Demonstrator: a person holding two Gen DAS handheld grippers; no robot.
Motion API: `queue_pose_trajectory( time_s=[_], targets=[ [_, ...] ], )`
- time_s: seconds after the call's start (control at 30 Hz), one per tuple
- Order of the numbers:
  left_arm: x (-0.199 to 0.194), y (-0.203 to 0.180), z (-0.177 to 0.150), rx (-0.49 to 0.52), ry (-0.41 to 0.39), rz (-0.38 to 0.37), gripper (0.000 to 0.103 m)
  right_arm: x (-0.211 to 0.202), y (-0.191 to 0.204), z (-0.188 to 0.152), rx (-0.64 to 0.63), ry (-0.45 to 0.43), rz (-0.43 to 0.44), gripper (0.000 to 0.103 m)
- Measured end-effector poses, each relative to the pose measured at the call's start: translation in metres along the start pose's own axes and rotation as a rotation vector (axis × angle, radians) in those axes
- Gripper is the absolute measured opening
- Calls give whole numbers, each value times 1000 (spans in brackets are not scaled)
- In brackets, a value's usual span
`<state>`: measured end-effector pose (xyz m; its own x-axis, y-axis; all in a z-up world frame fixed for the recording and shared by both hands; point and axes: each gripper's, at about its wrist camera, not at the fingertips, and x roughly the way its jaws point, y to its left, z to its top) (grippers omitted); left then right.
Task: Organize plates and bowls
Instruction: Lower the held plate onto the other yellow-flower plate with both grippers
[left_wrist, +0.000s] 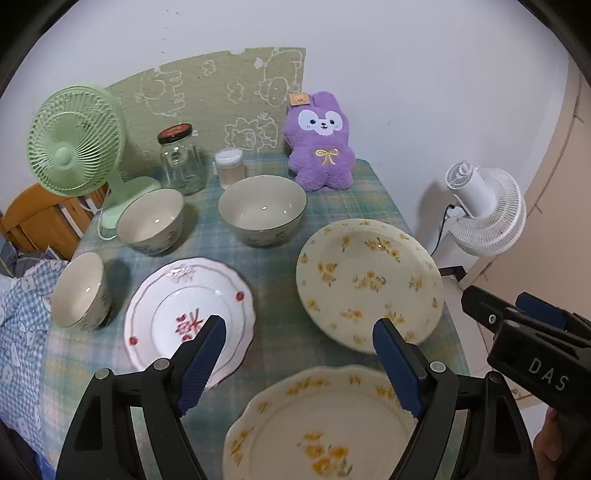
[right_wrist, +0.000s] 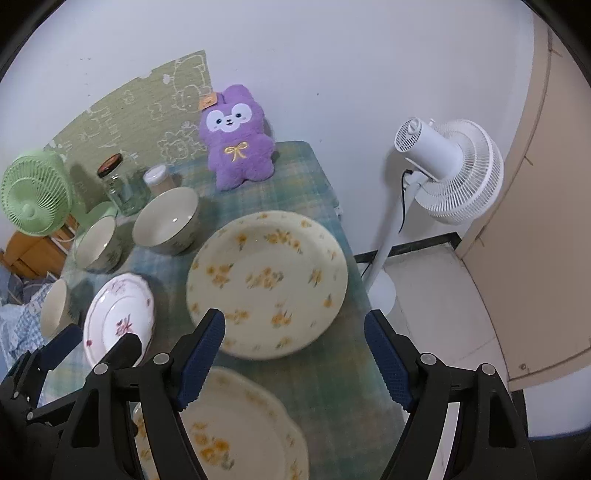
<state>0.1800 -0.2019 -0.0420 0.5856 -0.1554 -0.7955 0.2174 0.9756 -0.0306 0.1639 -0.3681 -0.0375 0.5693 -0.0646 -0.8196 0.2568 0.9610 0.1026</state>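
The left tongs (left_wrist: 299, 332) hung above the near end of the bench (left_wrist: 280, 258) with their blue pads spread wide and nothing between them, and the right tongs (right_wrist: 294, 326) hung alongside them in the same state, jaws apart and empty. Nearest, right under both, lay a cream scalloped plate (left_wrist: 317, 424) with yellow flowers, at the bench's front edge. Just beyond it on the left sat a white plate (left_wrist: 190, 314) with red flowers and a wavy rim, and on the right a large round cream plate (left_wrist: 369, 280) with yellow sprigs, reaching close to the bench's right edge; the three plates lay apart from one another on the green-blue checked cloth. A small bowl (left_wrist: 79, 291) stood at the left edge beside the white plate, with a second bowl (left_wrist: 151, 219) further back on the same side and a larger third bowl (left_wrist: 262, 208) near the middle, all upright and empty, none stacked. Behind the bowls stood a green desk fan (left_wrist: 75, 142), a glass jar (left_wrist: 181, 158) with a dark lid, and a small tub (left_wrist: 229, 166) with a white top. A purple plush rabbit (left_wrist: 319, 144) leaned at the far end against the wall. A white standing fan (right_wrist: 443, 166) stood on the floor to the right of the bench.
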Motion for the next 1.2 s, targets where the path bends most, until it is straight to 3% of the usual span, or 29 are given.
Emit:
queue_pose_trajectory(
  time_s=[0.43, 0.6, 0.77, 0.83, 0.97, 1.17, 1.2],
  targets=[
    [97, -31, 36, -47, 74, 90, 78, 100, -21, 50, -70, 72, 13, 81],
    [127, -27, 36, -63, 117, 126, 73, 135, -20, 53, -91, 113, 11, 80],
    [150, -26, 32, -75, 181, 102, 69, 161, -22, 51, -97, 147, -8, 80],
    [157, -27, 31, -71, 197, 102, 64, 166, -22, 50, -102, 155, -3, 71],
    [166, -26, 28, -77, 218, 110, 54, 176, -19, 50, -129, 165, -26, 68],
    [169, -29, 28, -58, 216, 117, 54, 181, -17, 51, -137, 166, -63, 63],
    [169, -30, 28, -61, 215, 122, 54, 180, -16, 51, -147, 162, -88, 58]
  ],
)
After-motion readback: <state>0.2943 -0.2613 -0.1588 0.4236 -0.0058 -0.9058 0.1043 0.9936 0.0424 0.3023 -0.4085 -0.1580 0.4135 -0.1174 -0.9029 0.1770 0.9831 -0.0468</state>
